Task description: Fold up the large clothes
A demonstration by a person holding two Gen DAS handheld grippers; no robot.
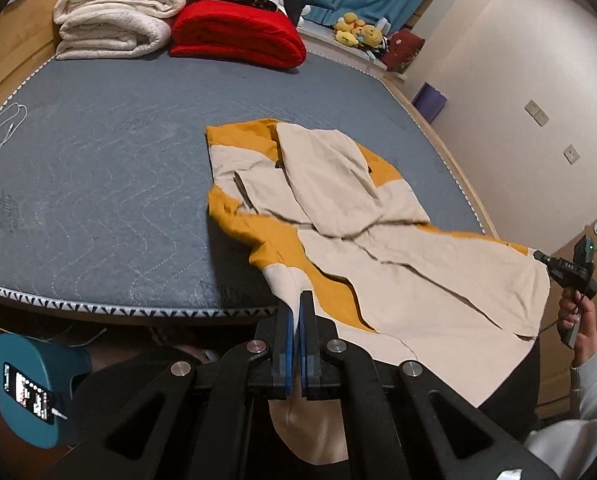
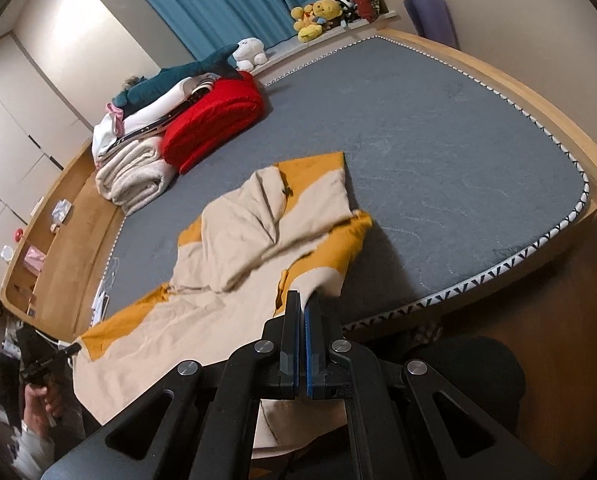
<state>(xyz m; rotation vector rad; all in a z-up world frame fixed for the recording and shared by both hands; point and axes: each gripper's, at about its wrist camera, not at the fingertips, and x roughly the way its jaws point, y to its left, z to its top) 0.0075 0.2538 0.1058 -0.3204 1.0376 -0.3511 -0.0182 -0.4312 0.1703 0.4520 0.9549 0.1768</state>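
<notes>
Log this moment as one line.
left claw: shut on garment | right claw: shut on garment | near edge lifted off mattress

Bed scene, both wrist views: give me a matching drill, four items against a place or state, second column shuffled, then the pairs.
Column one:
1. left tongs
2. red blanket
3. cream-and-mustard garment
4. yellow plush toys

Column two:
A. on the ledge by the blue curtain
B. folded beside the cream blanket at the far end of the mattress
C. shut on a garment edge
D. partly on the grey mattress, near end lifted

Pairs: 1-C, 2-B, 3-D, 4-A
</notes>
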